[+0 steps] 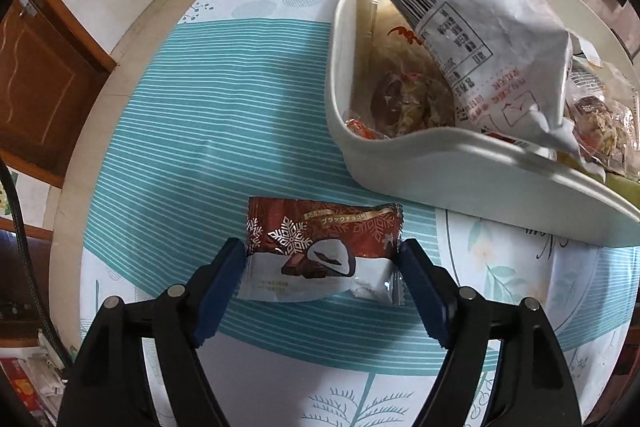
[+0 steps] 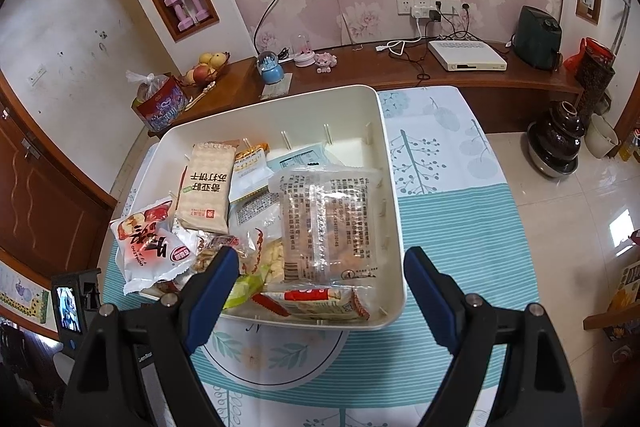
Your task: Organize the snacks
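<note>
Chocolate snack packet (image 1: 320,251) lay flat on the surface (image 1: 200,147), on the striped teal cloth, just in front of the white bin (image 1: 460,163) and apart from it. Left claw (image 1: 322,259) was spread wide around the packet: 2 blue pads (image 1: 224,287) sat at the packet's crimped side edges, left pad touching or nearly so, right pad right at the edge; can't tell if either was pressing. Packet looked undeformed, not lifted.

Bin was packed with snacks: a big white crumpled bag (image 1: 472,27) leaned over the rim on the left-wrist side, wrapped pastries below it.

Right claw (image 2: 320,267) was spread wide too, holding nothing, hovering over the bin's near edge. Its left pad overlapped the snack pile in view; contact unclear. Inside the bin (image 2: 392,187): soda cracker pack (image 2: 208,187), clear biscuit pack (image 2: 328,223), red-and-white bag (image 2: 148,247) hanging over the left rim, small red-striped bar (image 2: 316,301) at the near wall.
</note>
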A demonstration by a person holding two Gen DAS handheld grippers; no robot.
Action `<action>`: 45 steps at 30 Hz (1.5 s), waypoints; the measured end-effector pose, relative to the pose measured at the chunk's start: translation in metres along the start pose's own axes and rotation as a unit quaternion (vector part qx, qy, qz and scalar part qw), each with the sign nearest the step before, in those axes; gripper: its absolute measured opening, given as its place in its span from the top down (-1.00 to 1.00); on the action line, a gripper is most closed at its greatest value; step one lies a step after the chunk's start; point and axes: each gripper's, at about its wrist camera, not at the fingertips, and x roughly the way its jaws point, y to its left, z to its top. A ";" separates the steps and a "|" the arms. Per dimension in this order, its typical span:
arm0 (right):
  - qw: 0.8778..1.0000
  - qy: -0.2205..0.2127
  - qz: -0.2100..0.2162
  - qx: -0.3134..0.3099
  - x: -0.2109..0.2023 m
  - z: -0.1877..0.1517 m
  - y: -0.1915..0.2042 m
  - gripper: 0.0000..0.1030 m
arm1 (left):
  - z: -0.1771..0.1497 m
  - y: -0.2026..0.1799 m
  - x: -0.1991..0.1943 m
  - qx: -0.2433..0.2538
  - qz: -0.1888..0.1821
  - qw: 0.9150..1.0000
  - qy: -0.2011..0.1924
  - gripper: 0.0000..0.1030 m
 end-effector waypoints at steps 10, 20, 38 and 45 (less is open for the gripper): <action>1.000 0.000 0.001 0.001 0.000 0.000 0.000 -0.66 | -0.010 -0.031 -0.013 0.033 0.023 0.999 -0.019 -0.19; 1.000 0.000 0.001 0.000 -0.001 0.001 0.000 -0.65 | -0.018 -0.053 -0.027 0.063 0.041 0.997 -0.034 0.31; 1.000 -0.009 0.000 -0.005 -0.005 -0.002 -0.006 -0.66 | -0.033 -0.013 -0.067 0.040 0.051 0.997 -0.038 0.83; 1.000 -0.014 0.003 -0.008 -0.011 -0.003 0.000 -0.66 | -0.024 0.010 -0.062 -0.005 0.029 0.999 -0.015 0.28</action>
